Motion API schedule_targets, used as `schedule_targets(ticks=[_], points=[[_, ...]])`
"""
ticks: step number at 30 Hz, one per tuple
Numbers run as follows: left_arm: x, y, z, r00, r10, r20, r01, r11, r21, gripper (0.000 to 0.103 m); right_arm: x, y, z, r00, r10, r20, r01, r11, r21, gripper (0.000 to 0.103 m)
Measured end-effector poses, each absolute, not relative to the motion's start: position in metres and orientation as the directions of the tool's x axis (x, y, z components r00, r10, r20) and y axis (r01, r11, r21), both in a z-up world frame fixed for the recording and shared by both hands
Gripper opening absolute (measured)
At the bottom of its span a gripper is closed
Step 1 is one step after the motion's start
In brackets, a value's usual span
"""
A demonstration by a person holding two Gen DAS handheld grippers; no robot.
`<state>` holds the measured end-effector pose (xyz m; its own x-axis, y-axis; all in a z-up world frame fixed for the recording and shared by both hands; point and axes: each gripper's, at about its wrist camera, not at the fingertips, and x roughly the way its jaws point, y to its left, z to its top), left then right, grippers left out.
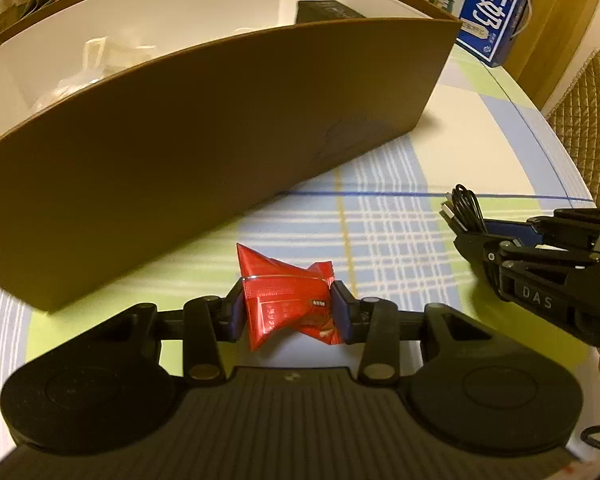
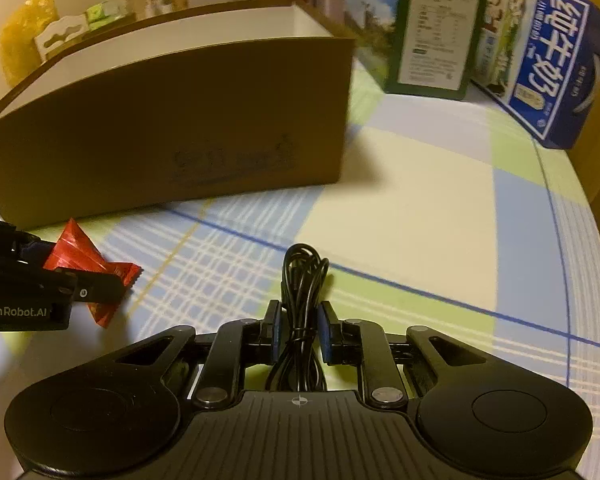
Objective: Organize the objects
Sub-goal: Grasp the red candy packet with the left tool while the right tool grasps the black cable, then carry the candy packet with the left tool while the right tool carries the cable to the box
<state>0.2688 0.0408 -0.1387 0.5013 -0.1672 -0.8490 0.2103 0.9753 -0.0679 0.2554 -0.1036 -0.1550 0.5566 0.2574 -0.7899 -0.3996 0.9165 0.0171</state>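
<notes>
My left gripper (image 1: 287,304) is shut on a crumpled red snack packet (image 1: 287,296), held just above the checked tablecloth in front of the brown box (image 1: 203,128). The packet (image 2: 79,256) and the left gripper (image 2: 95,280) also show at the left of the right wrist view. My right gripper (image 2: 299,326) is shut on a coiled black cable (image 2: 302,280), whose loop sticks out past the fingertips. In the left wrist view the right gripper (image 1: 466,236) comes in from the right with the cable (image 1: 464,208). The box (image 2: 171,120) is open on top with a white inside.
A black box (image 1: 328,10) and pale items (image 1: 95,64) lie inside the brown box. A blue-and-white milk carton (image 2: 548,76) and a green carton (image 2: 436,28) stand at the back right. A quilted chair (image 1: 588,120) is beyond the table's right edge. A yellow bag (image 2: 23,32) sits far left.
</notes>
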Motion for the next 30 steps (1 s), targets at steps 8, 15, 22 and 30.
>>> schedule_targets(ticks=[8, 15, 22, 30], points=[[0.243, 0.067, -0.133, 0.486, -0.157, -0.860, 0.152, 0.984, -0.094, 0.036, 0.228, -0.087, -0.153, 0.501, 0.323, -0.803, -0.476, 0.878, 0.056, 0.015], [0.223, 0.079, -0.131, 0.479, -0.145, -0.866, 0.126, 0.987, -0.096, 0.036, 0.211, -0.081, -0.151, 0.459, 0.361, -0.812, -0.507, 0.857, 0.095, 0.015], [0.214, 0.080, -0.129, 0.473, -0.144, -0.869, 0.115, 0.988, -0.101, 0.034, 0.203, -0.077, -0.150, 0.428, 0.377, -0.821, -0.522, 0.845, 0.116, 0.015], [0.207, 0.081, -0.123, 0.483, -0.153, -0.862, 0.119, 0.987, -0.108, 0.029, 0.197, -0.077, -0.146, 0.408, 0.398, -0.821, -0.534, 0.834, 0.139, 0.014]])
